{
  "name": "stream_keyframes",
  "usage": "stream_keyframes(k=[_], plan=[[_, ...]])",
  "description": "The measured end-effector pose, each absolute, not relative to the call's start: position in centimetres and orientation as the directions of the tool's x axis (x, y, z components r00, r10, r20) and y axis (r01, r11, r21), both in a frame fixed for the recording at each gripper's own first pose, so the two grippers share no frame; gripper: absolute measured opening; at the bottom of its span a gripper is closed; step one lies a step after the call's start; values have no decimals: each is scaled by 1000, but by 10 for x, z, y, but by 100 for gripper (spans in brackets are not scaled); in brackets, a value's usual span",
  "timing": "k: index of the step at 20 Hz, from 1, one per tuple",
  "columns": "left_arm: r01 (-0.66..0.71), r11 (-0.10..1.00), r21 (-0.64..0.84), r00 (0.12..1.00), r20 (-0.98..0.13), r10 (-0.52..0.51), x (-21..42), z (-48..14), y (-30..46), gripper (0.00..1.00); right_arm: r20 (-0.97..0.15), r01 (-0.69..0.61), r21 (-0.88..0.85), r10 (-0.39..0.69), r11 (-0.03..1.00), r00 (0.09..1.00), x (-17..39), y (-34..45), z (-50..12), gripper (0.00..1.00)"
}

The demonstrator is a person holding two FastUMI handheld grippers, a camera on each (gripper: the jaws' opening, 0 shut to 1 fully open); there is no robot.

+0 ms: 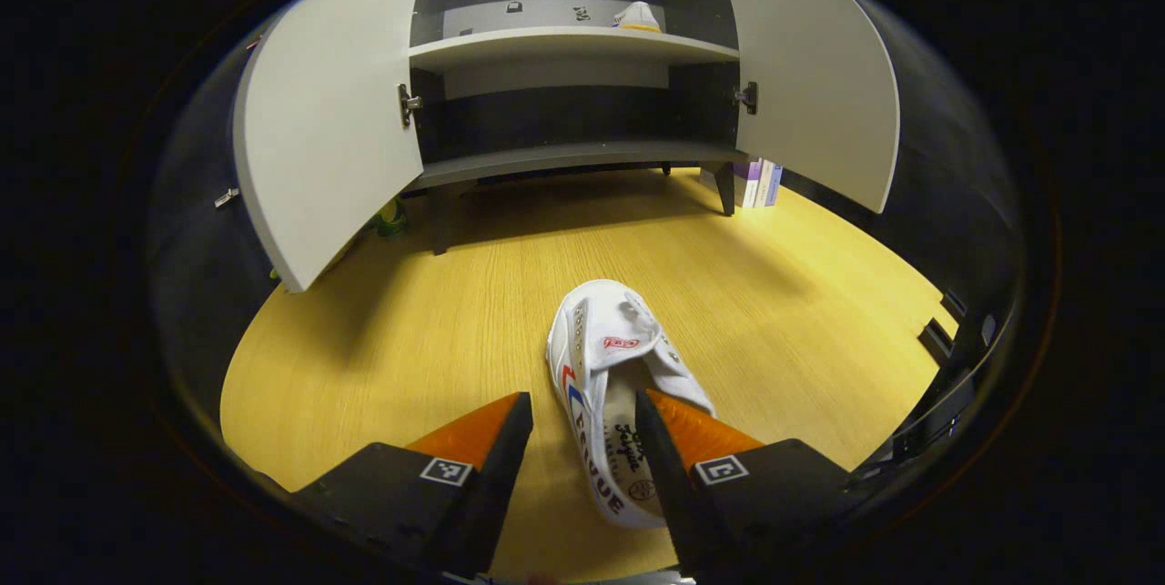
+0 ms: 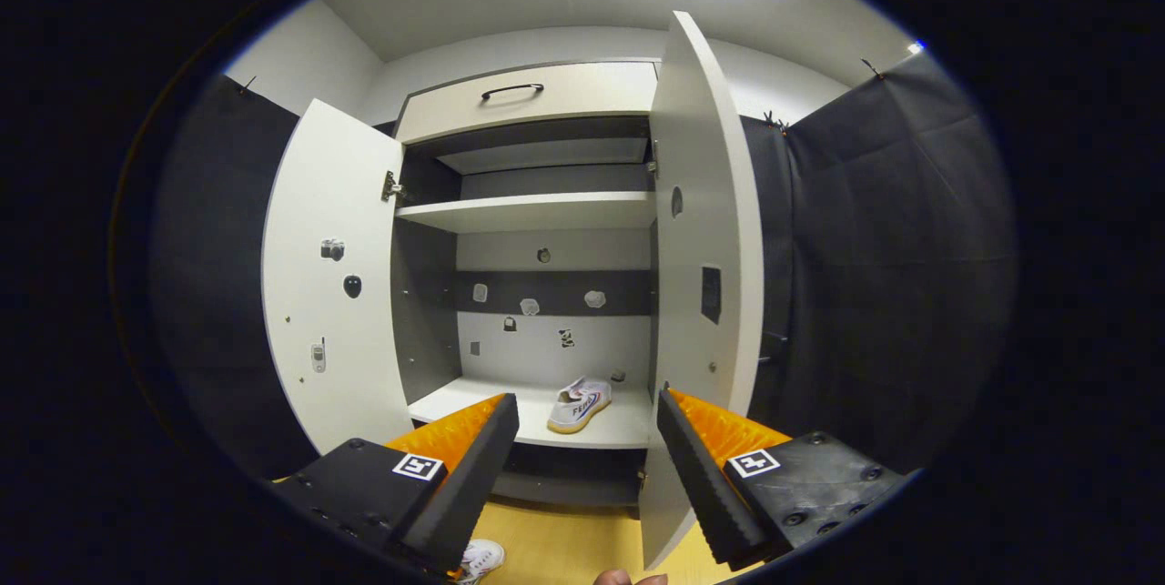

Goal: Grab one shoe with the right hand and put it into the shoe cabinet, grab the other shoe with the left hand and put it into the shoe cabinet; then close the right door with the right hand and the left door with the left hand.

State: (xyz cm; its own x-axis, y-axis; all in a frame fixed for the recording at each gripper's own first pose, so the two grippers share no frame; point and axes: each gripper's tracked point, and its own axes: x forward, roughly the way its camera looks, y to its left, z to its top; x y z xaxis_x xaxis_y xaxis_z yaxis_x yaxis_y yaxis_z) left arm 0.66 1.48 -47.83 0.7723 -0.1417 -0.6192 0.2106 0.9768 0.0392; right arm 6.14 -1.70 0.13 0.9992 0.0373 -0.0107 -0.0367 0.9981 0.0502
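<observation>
**Fingers spread on both grippers, one sneaker on the floor, one shelved**

Fingers of the left gripper (image 1: pixel 582 439) stand wide apart and grip nothing; they angle down over the wooden floor (image 1: pixel 382 330), with the heel end of a white canvas sneaker (image 1: pixel 612 385) lying between their tips, its toe pointing toward the shoe cabinet (image 1: pixel 573 44). The right gripper (image 2: pixel 587 448) is raised level with the cabinet's interior, its fingers equally parted and empty. Two sneakers are counted: the second sneaker (image 2: pixel 579 404) rests on a white shelf (image 2: pixel 619 426), well beyond the right fingers. Two doors, the left door (image 1: pixel 328 121) and right door (image 1: pixel 819 85), both hang open.
</observation>
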Motion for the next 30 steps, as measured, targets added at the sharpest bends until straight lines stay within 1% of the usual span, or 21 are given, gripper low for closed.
stream_keyframes(k=[2, 3, 4, 5, 7, 8, 9, 10, 11, 12, 15, 17, 20, 23, 28, 30], plan=[[200, 978, 64, 775, -621, -118, 21, -485, 17, 69, -6, 8, 9, -8, 1000, 1000, 62, -36, 2, 98], [195, 978, 74, 779, -618, -109, 29, -487, 17, 68, -3, 26, -2, -26, 1000, 1000, 63, -43, 2, 95], [193, 978, 78, 783, -614, -105, 37, -488, 16, 66, -3, 43, -8, -43, 999, 999, 65, -49, 2, 98], [190, 979, 79, 787, -608, -104, 45, -489, 15, 64, -7, 59, -9, -59, 998, 998, 67, -56, 2, 98], [182, 980, 76, 788, -608, -99, 56, -494, 14, 56, -21, 84, -3, -84, 996, 996, 72, -66, -2, 98], [176, 981, 76, 783, -615, -93, 57, -496, 13, 47, -27, 94, -2, -94, 996, 995, 73, -72, -3, 98], [164, 982, 96, 786, -614, -72, 61, -496, 15, 42, -26, 104, -5, -104, 995, 994, 73, -76, -3, 96], [154, 981, 119, 786, -617, -49, 62, -497, 18, 34, -18, 116, -11, -116, 993, 993, 74, -81, 0, 98], [146, 979, 141, 779, -627, -25, 61, -498, 24, 28, -8, 126, -18, -127, 992, 992, 74, -85, 3, 98], [150, 979, 137, 775, -632, -31, 62, -497, 22, 14, 0, 133, -21, -133, 991, 991, 74, -88, 7, 98], [143, 988, 61, 728, -682, -63, 59, -492, 19, 10, 7, 142, 15, -142, 990, 990, 70, -99, 17, 98], [120, 992, 40, 735, -676, -62, 61, -472, 20, 9, -1, 148, 49, -148, 988, 989, 67, -108, 17, 98], [82, 995, 63, 766, -643, -22, 68, -421, 27, 9, -6, 158, 69, -158, 985, 987, 64, -124, 17, 97], [20, 1000, 24, 781, -624, 0, 81, -367, 31, 8, -29, 162, 78, -160, 984, 987, 58, -137, 10, 98], [-45, 999, -26, 809, -587, 22, 117, -278, 29, 9, -132, 167, 99, -154, 981, 979, 52, -154, -23, 98], [-54, 998, -37, 827, -562, 24, 137, -245, 25, 8, -145, 166, 88, -152, 982, 978, 48, -160, -29, 98]])
